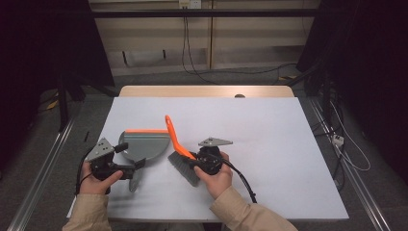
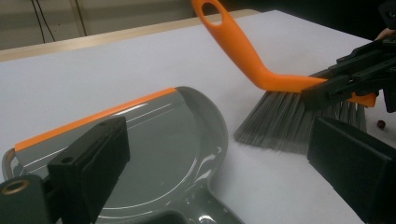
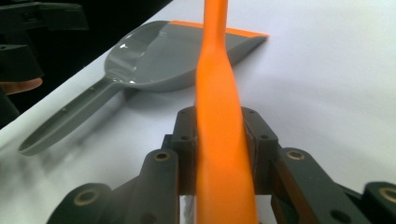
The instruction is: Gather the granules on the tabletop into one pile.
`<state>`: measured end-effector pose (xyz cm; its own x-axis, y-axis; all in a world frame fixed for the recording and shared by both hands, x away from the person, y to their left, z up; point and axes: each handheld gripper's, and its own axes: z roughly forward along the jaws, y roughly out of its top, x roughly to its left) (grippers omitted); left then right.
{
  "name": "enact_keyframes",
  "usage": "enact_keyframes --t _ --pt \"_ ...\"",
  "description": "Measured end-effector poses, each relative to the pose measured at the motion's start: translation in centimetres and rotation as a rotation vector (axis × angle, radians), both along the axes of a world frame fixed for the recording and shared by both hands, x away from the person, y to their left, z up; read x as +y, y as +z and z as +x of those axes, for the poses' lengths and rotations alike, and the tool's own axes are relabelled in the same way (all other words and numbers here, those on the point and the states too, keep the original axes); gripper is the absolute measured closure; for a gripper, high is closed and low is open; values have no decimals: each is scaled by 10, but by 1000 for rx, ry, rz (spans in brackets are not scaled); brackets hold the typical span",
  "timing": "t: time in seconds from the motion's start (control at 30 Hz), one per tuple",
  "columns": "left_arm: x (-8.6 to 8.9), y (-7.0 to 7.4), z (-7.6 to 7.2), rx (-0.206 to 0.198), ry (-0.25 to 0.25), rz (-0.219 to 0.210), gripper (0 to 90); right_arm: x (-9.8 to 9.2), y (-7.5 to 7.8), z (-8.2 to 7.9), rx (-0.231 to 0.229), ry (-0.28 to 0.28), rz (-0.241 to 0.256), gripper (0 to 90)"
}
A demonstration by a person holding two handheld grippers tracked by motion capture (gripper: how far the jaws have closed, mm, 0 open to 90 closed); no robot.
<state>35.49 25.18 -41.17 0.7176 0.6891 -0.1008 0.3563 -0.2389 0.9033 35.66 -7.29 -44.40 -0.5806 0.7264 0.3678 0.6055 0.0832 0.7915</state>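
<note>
Right gripper [image 1: 193, 162], in the high view, sits near the middle of the white table [image 1: 269, 139] in the person's right hand [image 1: 216, 178], clamped on the orange brush [image 1: 179, 153] where its handle meets the head. Its grey bristles rest on the table surface and the handle slants up and away from the person. Just to the left lies the grey dustpan [image 1: 143, 144], its orange lip turned toward the far edge and its handle pointing back toward the person. Left gripper [image 1: 132, 171] is held in the left hand [image 1: 98, 179] right at that handle; from up here I cannot tell whether it touches it.

From the left gripper view, its two black jaws stand wide apart with nothing between them, the dustpan [image 2: 159, 154] lying flat under and ahead of them. Beyond the pan, the brush [image 2: 275, 93] has its bristles on the table near the pan's rounded side, apart from it, and the right gripper [image 2: 327, 91] pinches the brush head.

Along the right gripper view, both pads press against the orange handle [image 3: 222, 135], which runs straight up the middle. Behind it the dustpan [image 3: 159, 60] lies on the table with its long handle stretching toward the lower left.
</note>
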Motion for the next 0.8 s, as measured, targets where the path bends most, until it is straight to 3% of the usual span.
enact_keyframes --t 0.8 --pt "-5 -1 0 4 -11 12 57 -50 -4 -6 52 -93 0 699"
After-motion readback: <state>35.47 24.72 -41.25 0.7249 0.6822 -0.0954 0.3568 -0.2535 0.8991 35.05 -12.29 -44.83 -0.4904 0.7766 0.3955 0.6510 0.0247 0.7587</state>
